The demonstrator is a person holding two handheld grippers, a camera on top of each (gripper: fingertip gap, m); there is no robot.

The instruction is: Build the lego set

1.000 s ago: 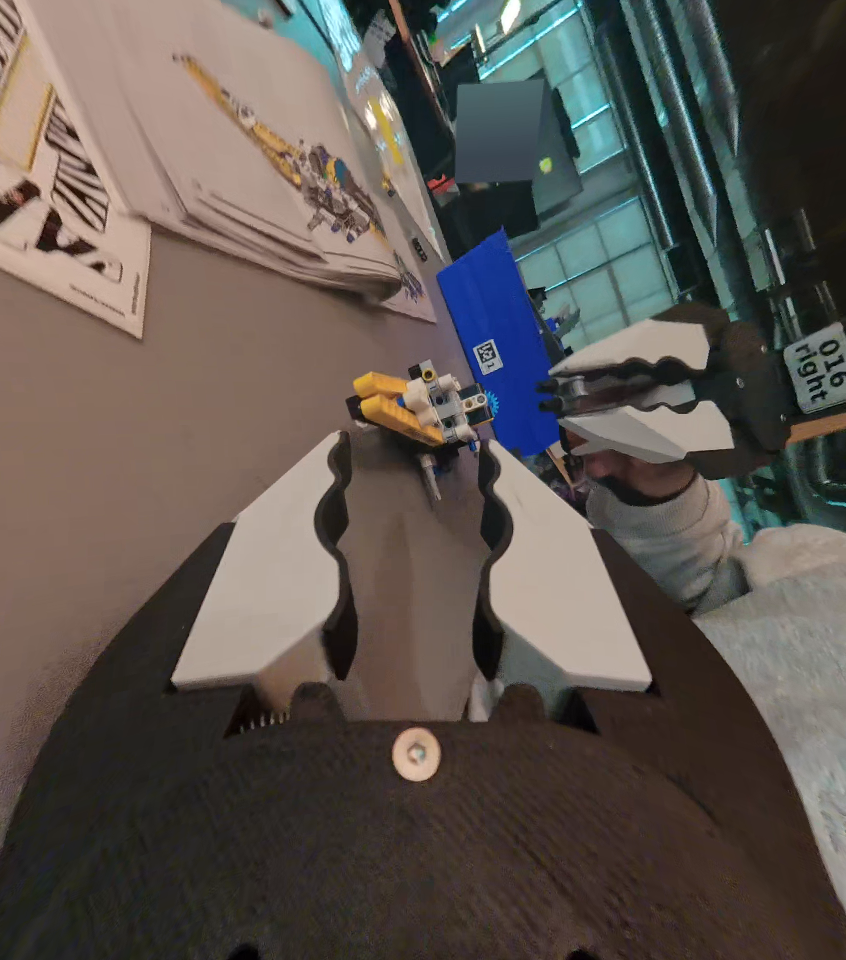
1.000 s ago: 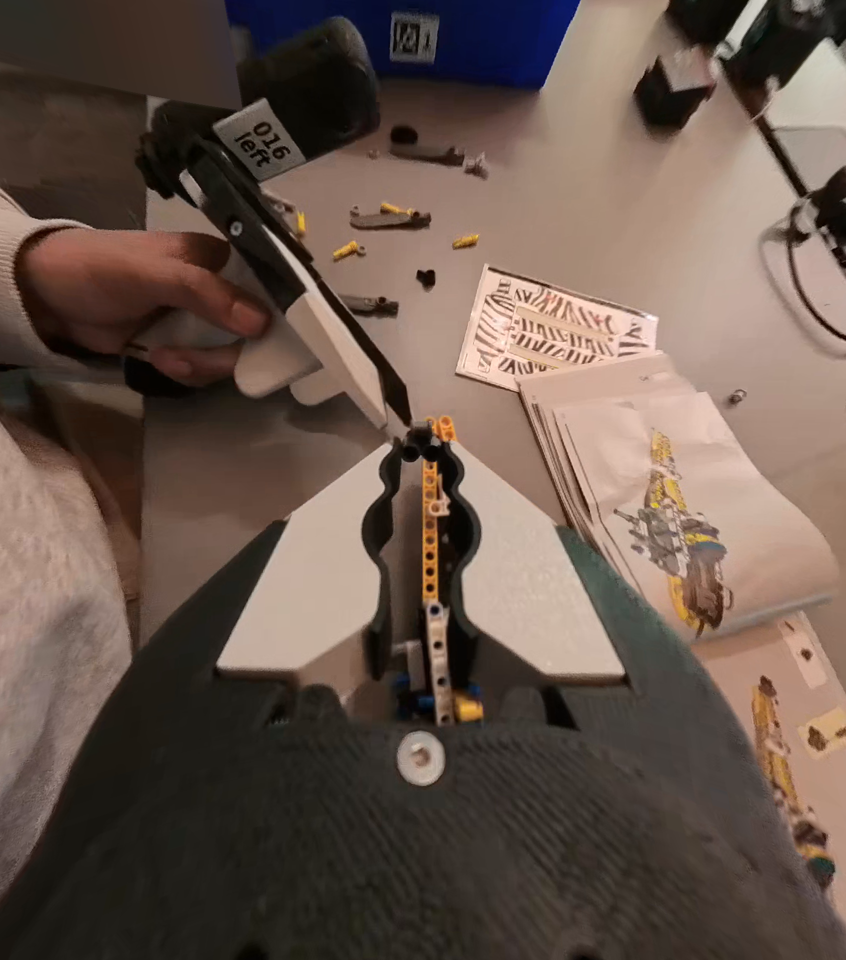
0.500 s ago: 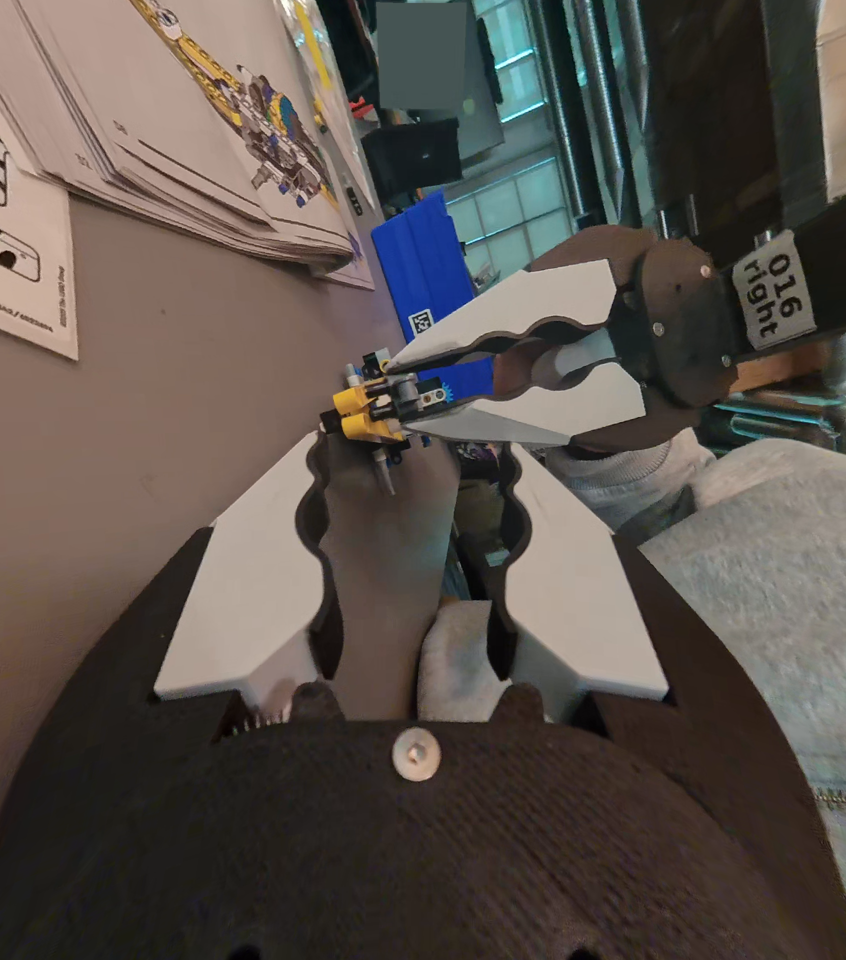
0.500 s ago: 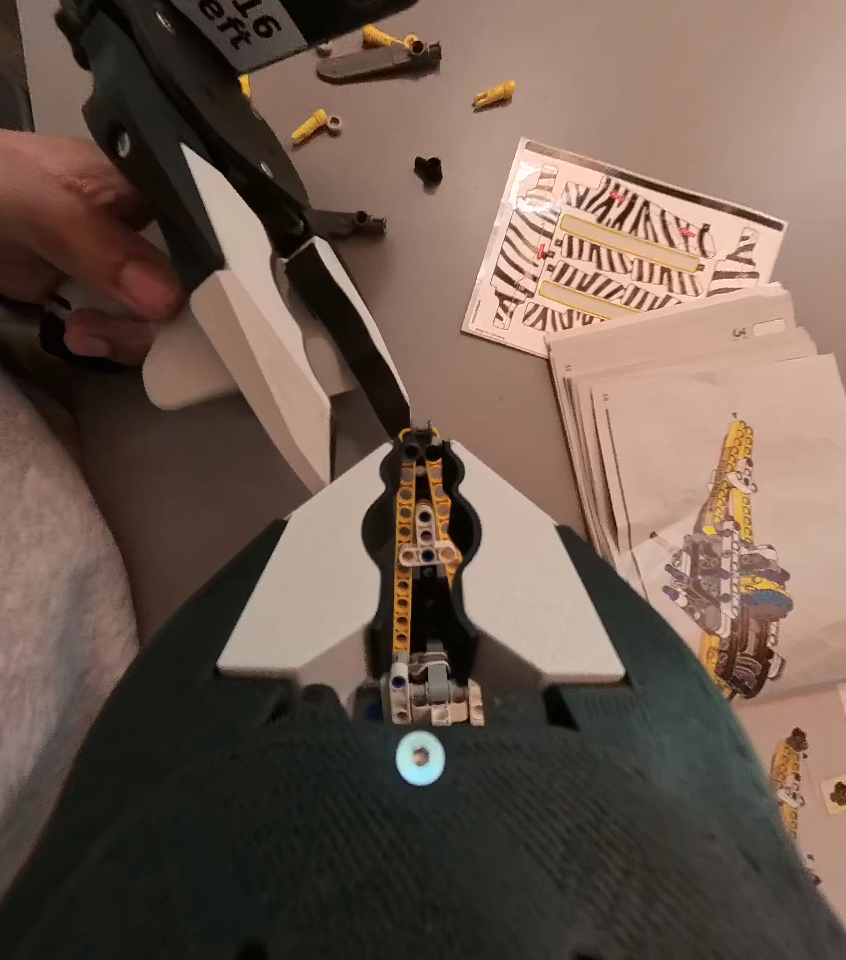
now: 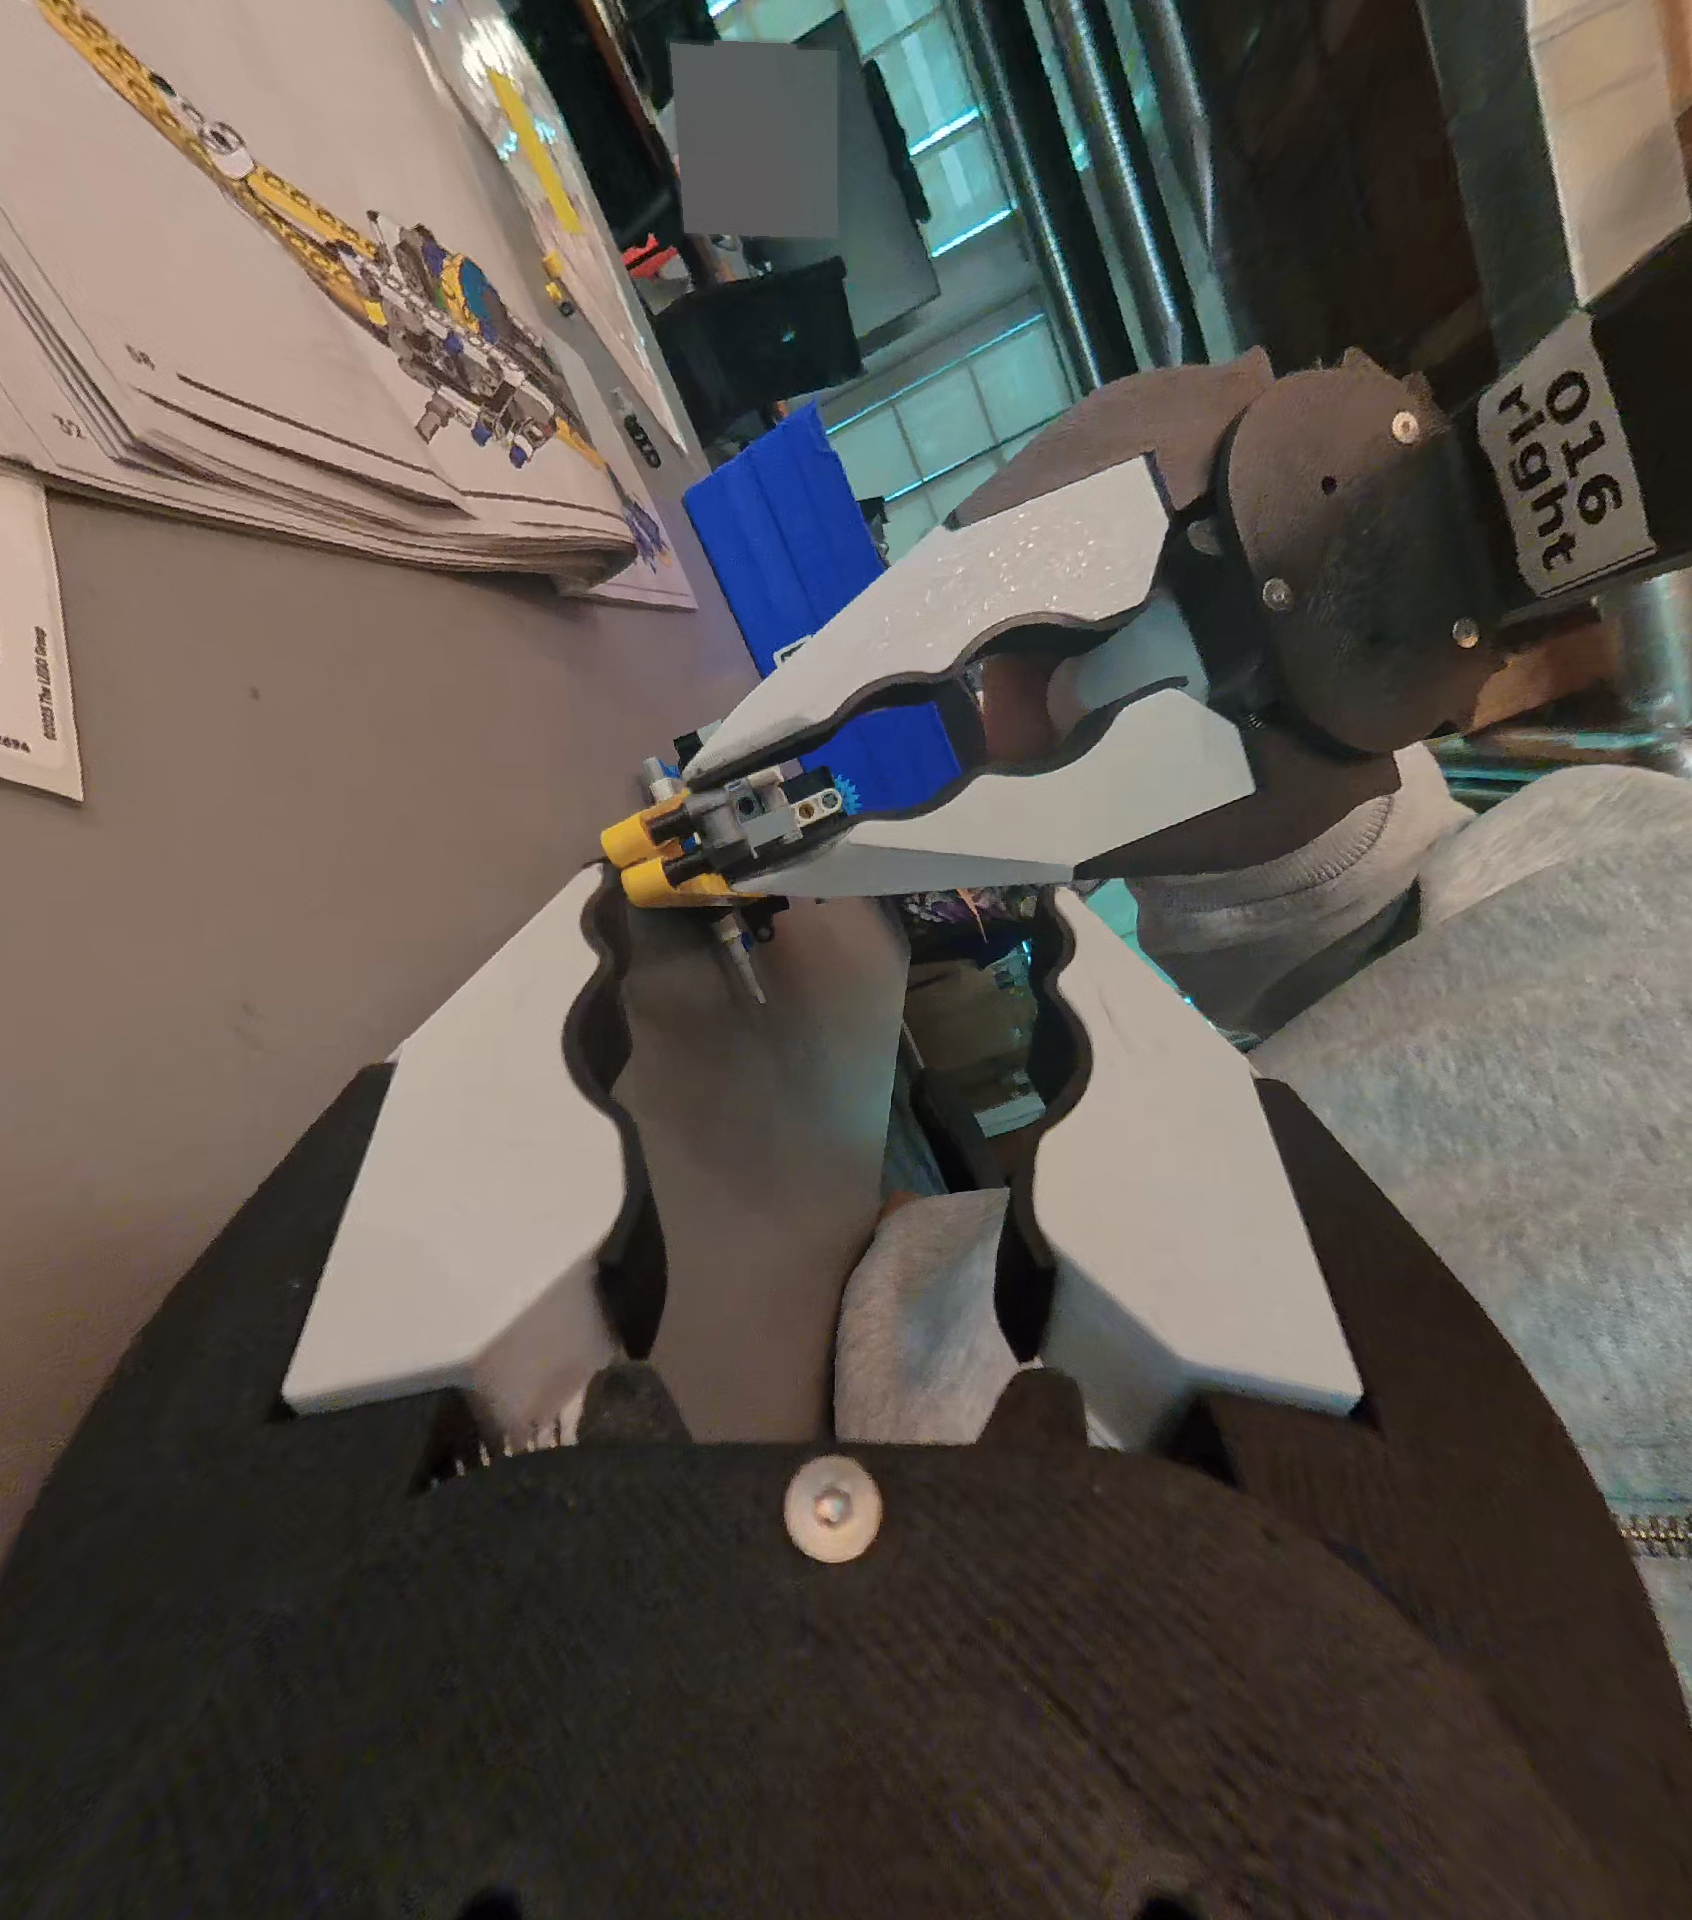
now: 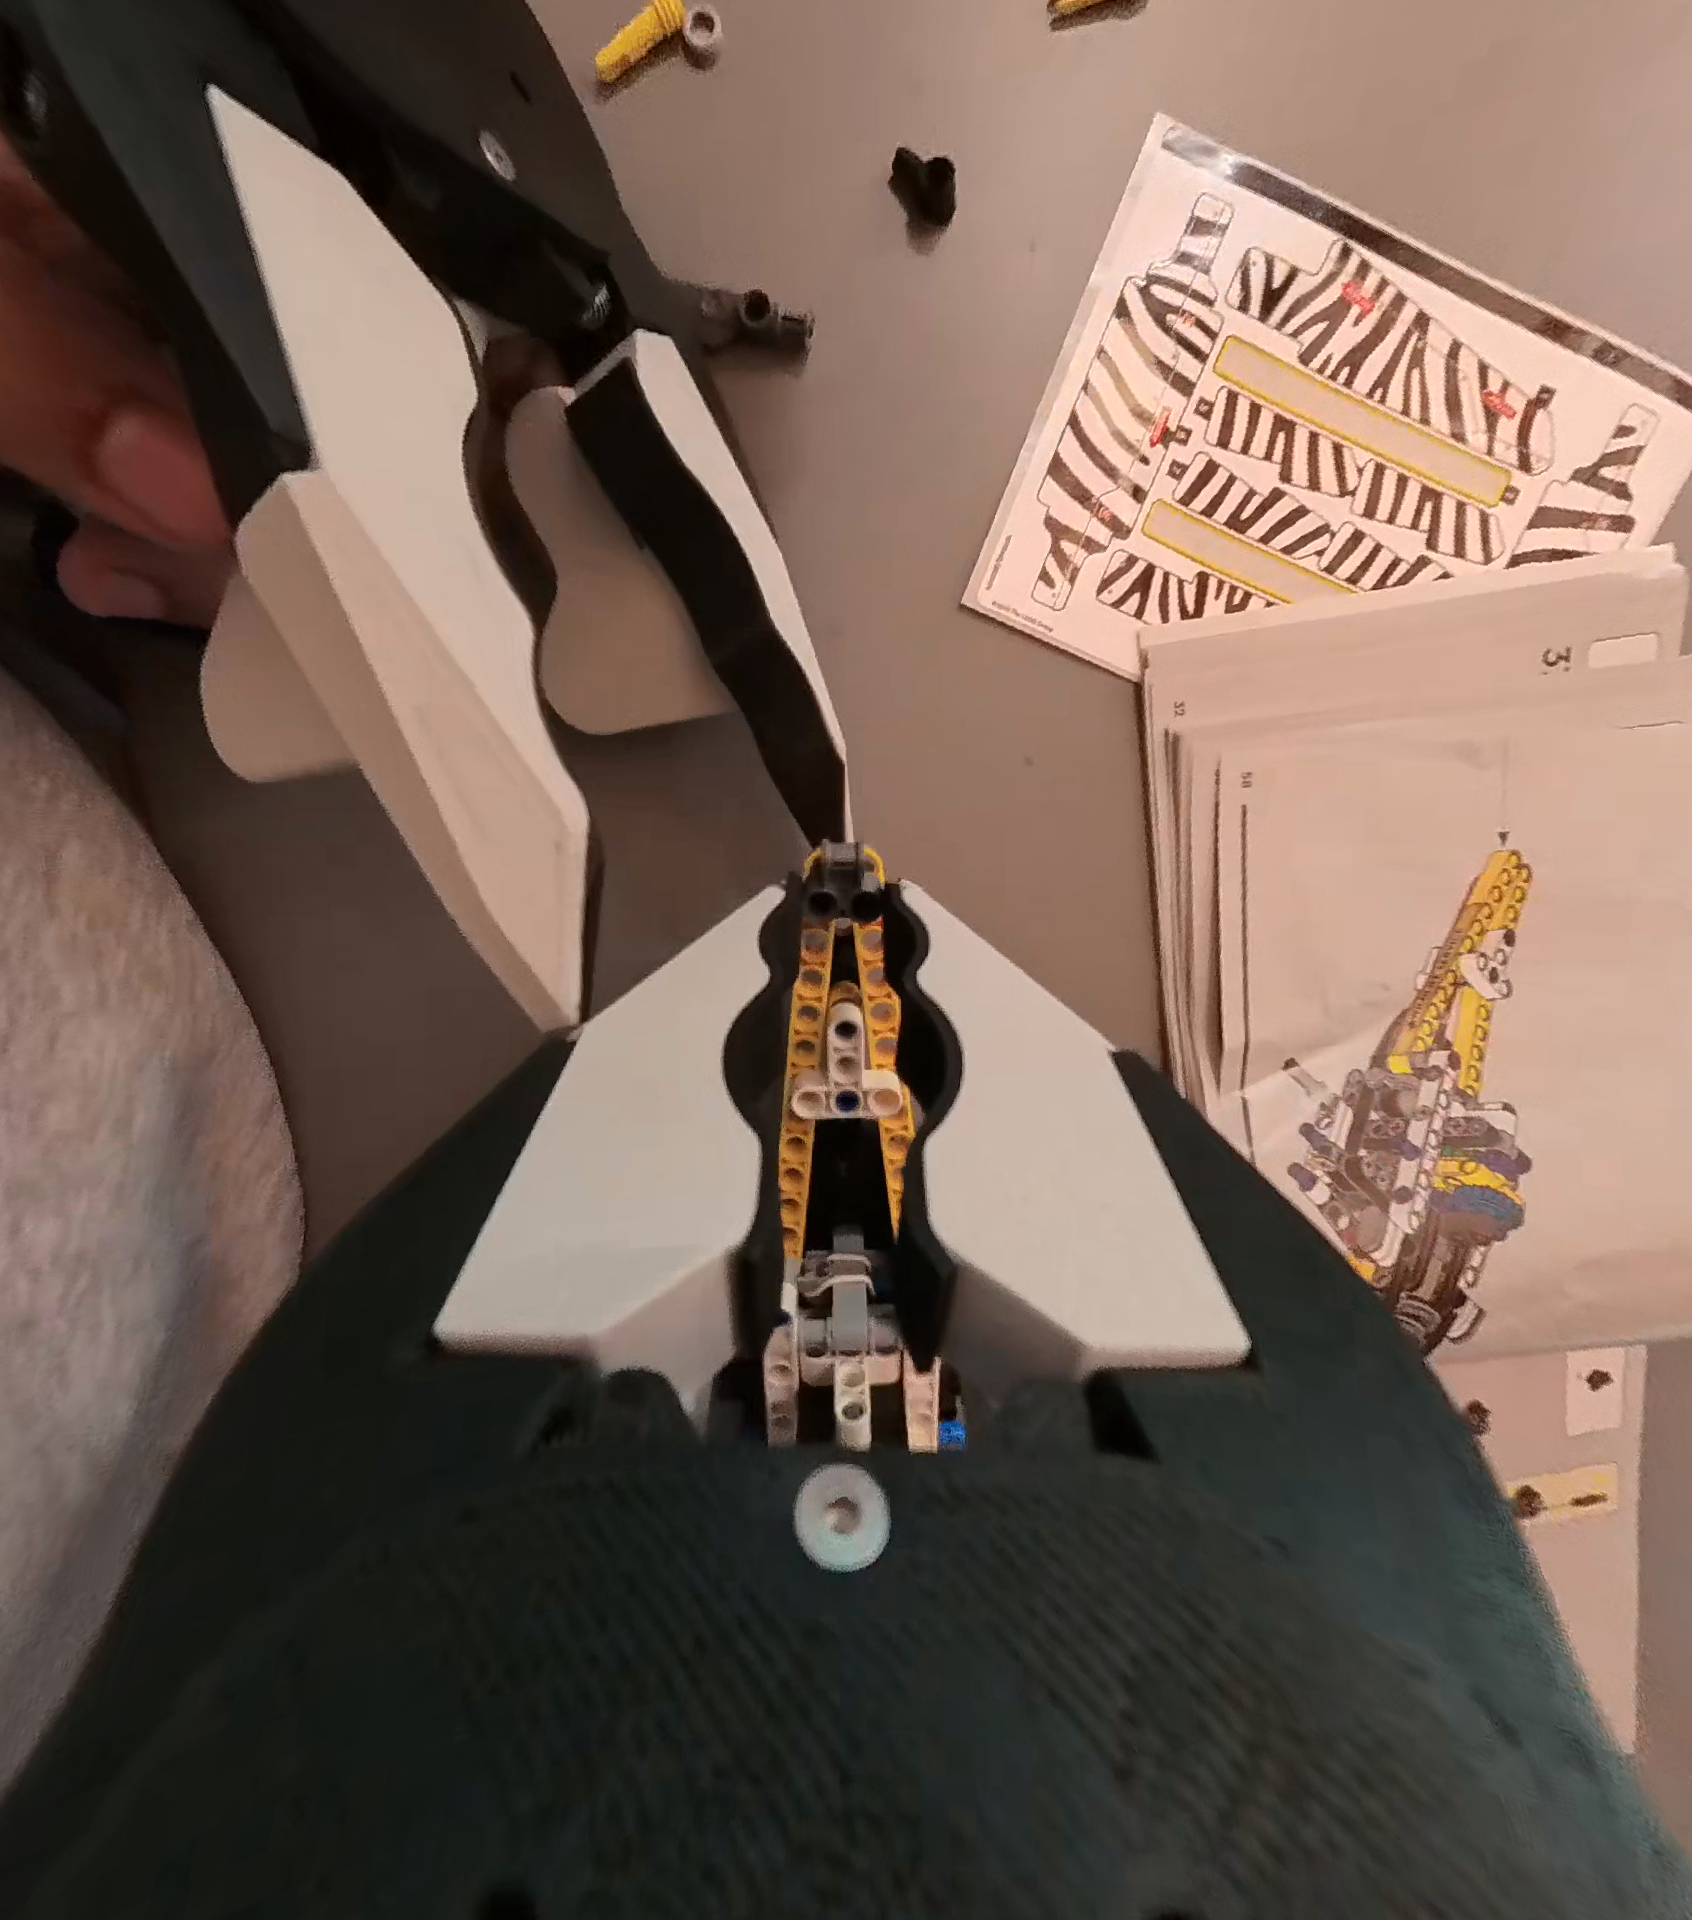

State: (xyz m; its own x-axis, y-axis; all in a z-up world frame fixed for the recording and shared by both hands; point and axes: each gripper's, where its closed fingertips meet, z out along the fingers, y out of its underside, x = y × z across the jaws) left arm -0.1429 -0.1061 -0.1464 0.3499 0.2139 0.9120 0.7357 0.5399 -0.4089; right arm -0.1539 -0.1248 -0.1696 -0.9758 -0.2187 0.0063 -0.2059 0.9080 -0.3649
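Observation:
My right gripper is shut on the lego assembly, a narrow build of yellow beams with white and grey parts that runs back between the fingers. In the left wrist view the right gripper comes in from the right and holds the assembly just above the grey table, its yellow end sticking out. My left gripper is open and empty, with its left fingertip right beside the yellow end. In the right wrist view the left gripper reaches in from the upper left, one fingertip at the assembly's front.
An open instruction booklet and a zebra-striped sticker sheet lie to the right. Loose parts lie farther off: a yellow pin, a black piece, a grey connector. A blue bin stands behind. A person's hand holds the left gripper.
The right gripper has brought the assembly closer to the left gripper and turned it so both yellow beams show. The left gripper has stayed open and now sits against the assembly's front end.

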